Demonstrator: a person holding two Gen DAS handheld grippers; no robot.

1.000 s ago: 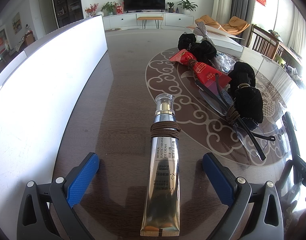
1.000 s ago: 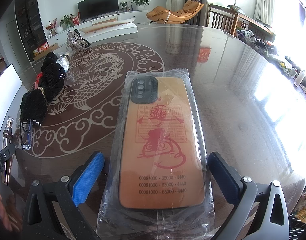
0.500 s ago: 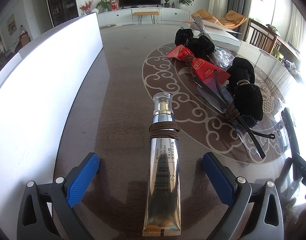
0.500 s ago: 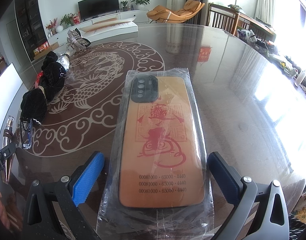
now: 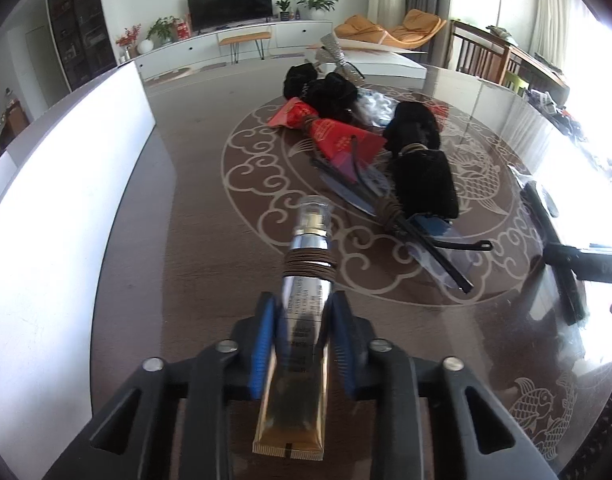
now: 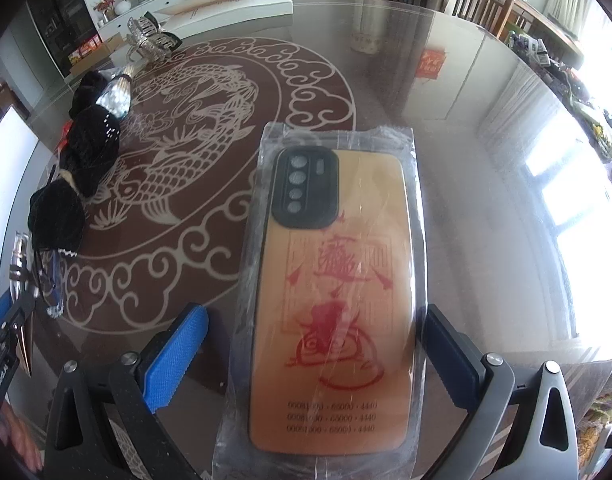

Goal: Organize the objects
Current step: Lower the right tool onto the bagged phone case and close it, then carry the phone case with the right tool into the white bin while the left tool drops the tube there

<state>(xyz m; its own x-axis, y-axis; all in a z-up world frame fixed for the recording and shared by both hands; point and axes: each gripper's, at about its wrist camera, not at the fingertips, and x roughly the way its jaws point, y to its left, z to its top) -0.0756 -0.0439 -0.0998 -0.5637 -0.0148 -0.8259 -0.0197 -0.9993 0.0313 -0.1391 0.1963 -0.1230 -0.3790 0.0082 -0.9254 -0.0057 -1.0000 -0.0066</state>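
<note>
Left claw [image 5: 302, 332] has just closed on the tube [image 5: 296, 364]; right claw [image 6: 318, 344] gapes around the bagged phone case [image 6: 330, 300].

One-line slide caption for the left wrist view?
Left tool shut on a silver cream tube lying on the patterned table.

Cream tube [image 5: 306, 320]: silver-gold, clear cap, brown cord wound near neck, lengthwise on counter [image 5: 146, 280]. Phone case [image 6: 334, 304]: orange, red print, black camera block, flat in clear wrapper.
</note>
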